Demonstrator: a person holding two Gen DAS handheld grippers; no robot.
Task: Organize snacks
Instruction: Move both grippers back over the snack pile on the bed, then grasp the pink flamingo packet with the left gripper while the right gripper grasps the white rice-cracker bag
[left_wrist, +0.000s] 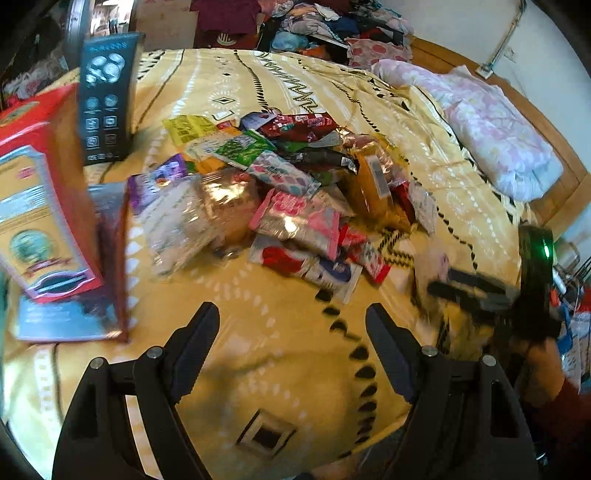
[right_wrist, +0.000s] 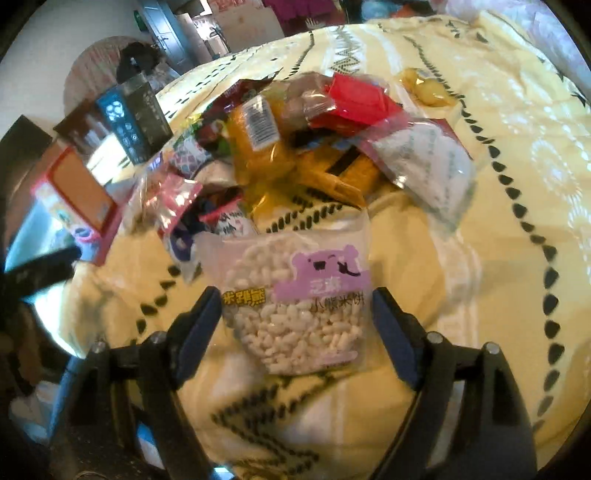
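Observation:
A heap of snack packets (left_wrist: 288, 184) lies on the yellow patterned bedspread (left_wrist: 280, 369); it also shows in the right wrist view (right_wrist: 295, 140). My left gripper (left_wrist: 291, 328) is open and empty above bare bedspread, short of the heap. My right gripper (right_wrist: 293, 314) is open, its fingers either side of a clear rice-cracker packet with a purple bear label (right_wrist: 295, 295), with a gap to each finger. The right gripper also shows at the right of the left wrist view (left_wrist: 480, 295).
A red box (left_wrist: 48, 206) and a tall dark box (left_wrist: 107, 99) stand at the left, with a blue flat box (left_wrist: 70, 317) beside them. A pink folded quilt (left_wrist: 491, 136) lies at the right. Clothes (left_wrist: 332, 26) are piled beyond the bed.

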